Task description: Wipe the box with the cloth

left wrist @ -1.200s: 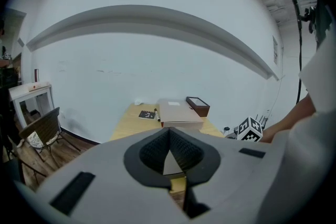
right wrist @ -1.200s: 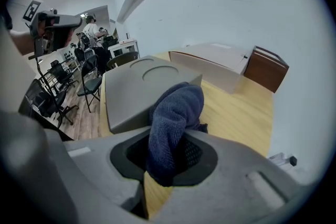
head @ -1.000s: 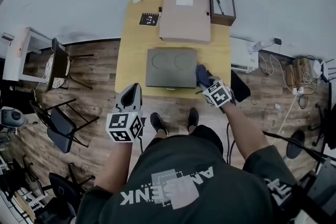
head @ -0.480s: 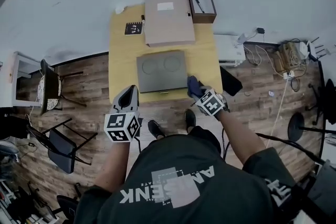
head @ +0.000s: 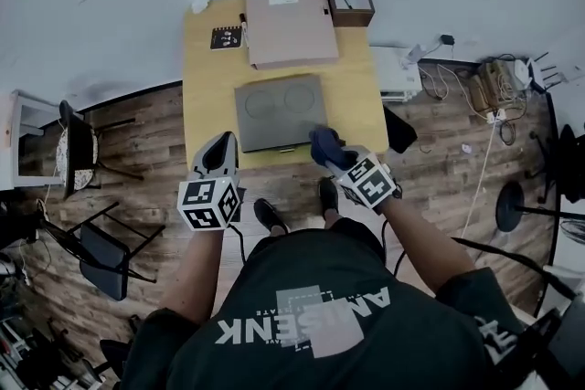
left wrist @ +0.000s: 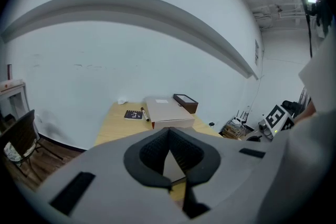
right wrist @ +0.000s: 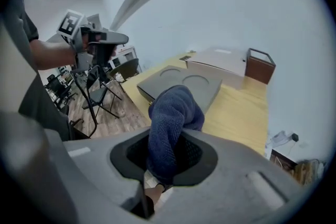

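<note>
The right hand-held gripper (head: 331, 152) is clamped on a blue cloth (right wrist: 171, 113). The cloth hangs at the near right corner of the grey box (head: 277, 111), which lies flat on the worktop (head: 205, 96).

The left hand-held gripper (head: 221, 149) has its jaws together and holds nothing. It is held short of the worktop's near edge, forearm extended.

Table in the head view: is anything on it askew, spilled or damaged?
Nothing stands out. The grey box lies flat and square to the table; the right claw holds the blue cloth near its front corner.
</note>
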